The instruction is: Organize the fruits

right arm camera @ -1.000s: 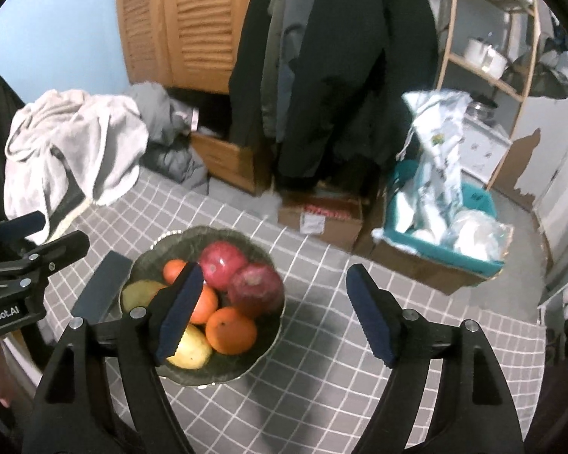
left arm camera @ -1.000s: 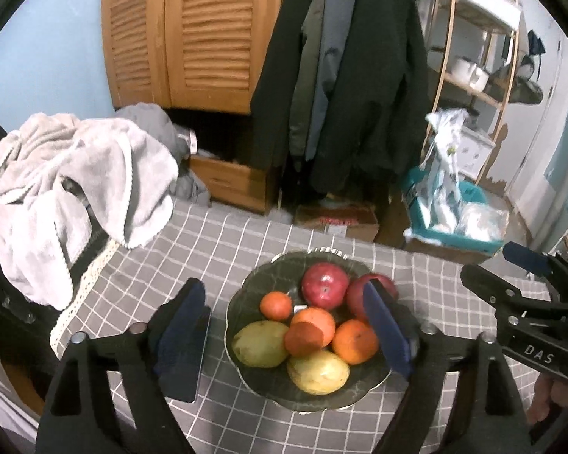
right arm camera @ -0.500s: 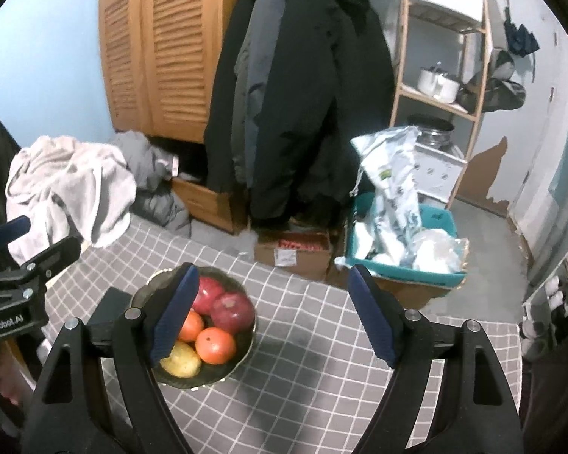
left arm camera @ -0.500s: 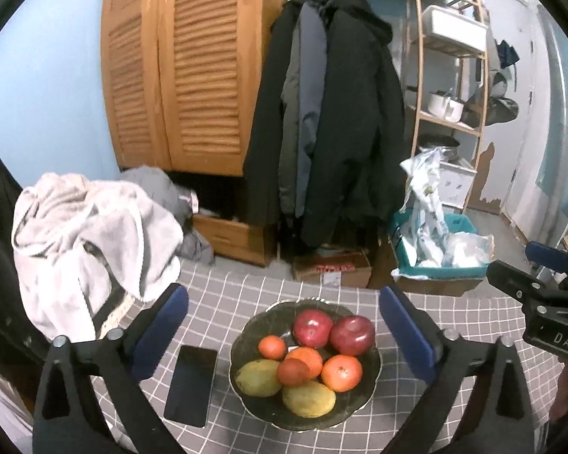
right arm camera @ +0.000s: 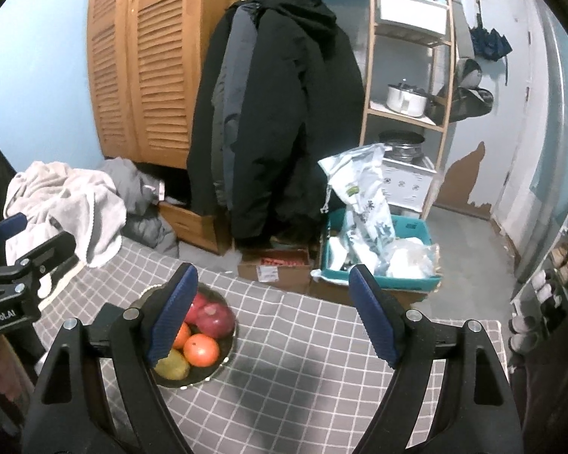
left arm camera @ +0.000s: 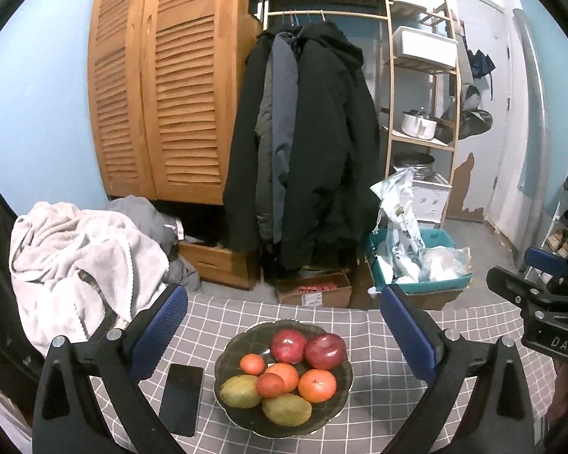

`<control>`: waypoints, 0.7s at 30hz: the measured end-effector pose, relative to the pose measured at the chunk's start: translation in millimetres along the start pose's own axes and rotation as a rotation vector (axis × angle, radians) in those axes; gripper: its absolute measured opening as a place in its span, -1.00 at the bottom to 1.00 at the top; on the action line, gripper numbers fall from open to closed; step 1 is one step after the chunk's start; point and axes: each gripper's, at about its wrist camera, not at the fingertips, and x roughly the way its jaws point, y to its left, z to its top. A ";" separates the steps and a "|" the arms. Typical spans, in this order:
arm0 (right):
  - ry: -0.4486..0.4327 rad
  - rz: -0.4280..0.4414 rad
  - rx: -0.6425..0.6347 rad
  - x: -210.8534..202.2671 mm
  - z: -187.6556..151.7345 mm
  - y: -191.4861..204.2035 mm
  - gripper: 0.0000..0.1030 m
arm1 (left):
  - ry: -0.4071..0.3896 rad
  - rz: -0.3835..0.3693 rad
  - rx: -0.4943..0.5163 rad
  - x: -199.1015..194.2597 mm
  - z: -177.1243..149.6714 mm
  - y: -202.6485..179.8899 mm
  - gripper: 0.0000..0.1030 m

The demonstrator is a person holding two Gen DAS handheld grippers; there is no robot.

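Both grippers hang empty, left gripper fingers wide, right gripper fairly wide; the heaped bowl could spill fruit if nudged.

Both wrist cameras look forward and downward over the table; both views share the fruit bowl and closet.
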 end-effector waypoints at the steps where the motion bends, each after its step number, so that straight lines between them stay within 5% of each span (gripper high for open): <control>1: -0.003 -0.003 0.004 -2.2 -1.1 -2.5 0.57 | -0.001 0.000 0.002 -1.1 0.5 -1.8 0.99; 21: -0.042 -0.036 0.061 -11.8 -4.6 -29.5 0.57 | 0.017 -0.015 -0.006 -0.4 1.9 -12.3 0.99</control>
